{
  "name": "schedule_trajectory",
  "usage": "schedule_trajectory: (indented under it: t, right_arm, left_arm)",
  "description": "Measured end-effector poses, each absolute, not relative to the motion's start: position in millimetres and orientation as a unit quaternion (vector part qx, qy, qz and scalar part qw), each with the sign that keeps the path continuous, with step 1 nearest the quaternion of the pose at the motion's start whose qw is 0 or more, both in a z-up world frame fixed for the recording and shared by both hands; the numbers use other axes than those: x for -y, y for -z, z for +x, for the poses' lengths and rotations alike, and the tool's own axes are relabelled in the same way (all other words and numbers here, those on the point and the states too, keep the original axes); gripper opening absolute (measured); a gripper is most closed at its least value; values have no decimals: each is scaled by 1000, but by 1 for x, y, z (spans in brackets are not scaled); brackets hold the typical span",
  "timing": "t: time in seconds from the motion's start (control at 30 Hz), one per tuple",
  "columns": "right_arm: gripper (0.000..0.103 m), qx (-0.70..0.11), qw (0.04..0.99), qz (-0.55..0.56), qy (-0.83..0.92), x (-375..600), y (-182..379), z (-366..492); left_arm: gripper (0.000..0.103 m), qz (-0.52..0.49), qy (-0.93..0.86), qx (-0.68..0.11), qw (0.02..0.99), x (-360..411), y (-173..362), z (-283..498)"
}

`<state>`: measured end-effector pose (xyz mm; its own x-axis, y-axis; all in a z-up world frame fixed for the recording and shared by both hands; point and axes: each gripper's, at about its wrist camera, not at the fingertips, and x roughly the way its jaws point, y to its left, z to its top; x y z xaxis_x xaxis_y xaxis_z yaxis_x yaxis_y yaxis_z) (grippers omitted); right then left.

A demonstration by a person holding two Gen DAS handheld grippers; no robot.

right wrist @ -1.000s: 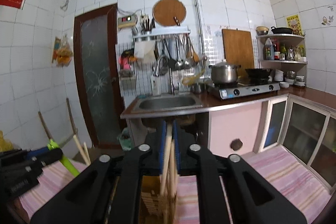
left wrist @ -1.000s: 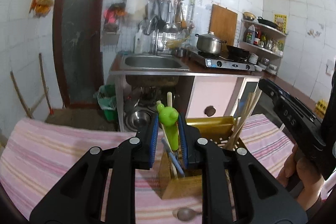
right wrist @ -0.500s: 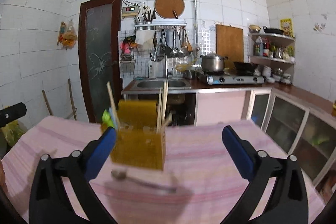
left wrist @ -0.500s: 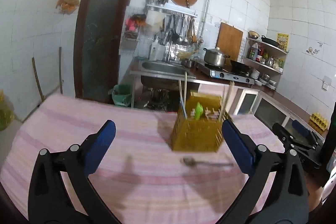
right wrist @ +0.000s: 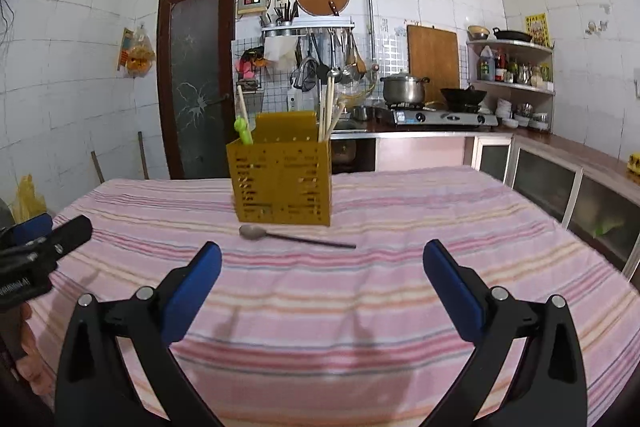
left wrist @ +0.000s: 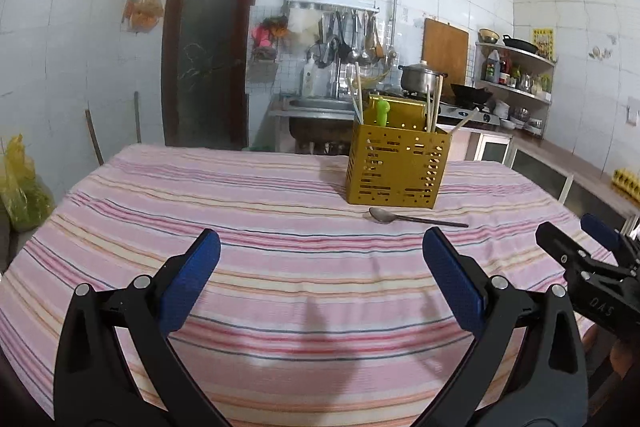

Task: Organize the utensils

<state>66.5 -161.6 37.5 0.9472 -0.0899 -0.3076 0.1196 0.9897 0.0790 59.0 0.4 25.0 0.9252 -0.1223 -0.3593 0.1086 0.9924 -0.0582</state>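
Note:
A yellow perforated utensil holder [left wrist: 394, 167] stands on the striped table, also in the right wrist view [right wrist: 282, 181]. It holds wooden chopsticks [left wrist: 432, 107] and a green-handled utensil [left wrist: 383, 111]. A metal spoon [left wrist: 416, 218] lies flat on the cloth just in front of the holder, also in the right wrist view [right wrist: 296, 235]. My left gripper [left wrist: 320, 275] is open and empty, well back from the holder. My right gripper [right wrist: 320, 275] is open and empty, also well back. Each gripper shows at the edge of the other's view.
The table has a pink striped cloth [left wrist: 240, 211]. Behind it are a sink [left wrist: 316, 105], a gas stove with a pot [right wrist: 404, 89], a dark door [left wrist: 208, 47] and low cabinets [right wrist: 560, 187] on the right. A yellow bag [left wrist: 20, 187] sits at the left.
One second ago the left gripper was shut on the green utensil and the right on chopsticks over the holder. Both have opened, let go and pulled back and down toward the table's near side.

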Motion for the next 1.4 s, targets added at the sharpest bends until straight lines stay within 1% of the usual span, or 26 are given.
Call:
schedule_trajectory:
  t: [0.23,0.37,0.63,0.87,1.4]
  right_arm:
    - [98,-136,988,29,64,151,-25,57]
    - [98,-126,990,21,62,148,-25,53]
    - [98,-116,991,28,65,150,-23,47]
    - [98,-110,991,15,70,145,-24,45]
    - [98,-102,991,35,76,152,-22,42]
  left_arm:
    - [98,-11,33,-171,985,-5,-8,53]
    - [98,-13,16,-161,987,-8,-9,50]
    - [98,17,11,-148,989,4,-8,43]
    - [98,10,11,-144,990,0,-9,42]
    - [98,7,10,-138,990,-3,-7,40]
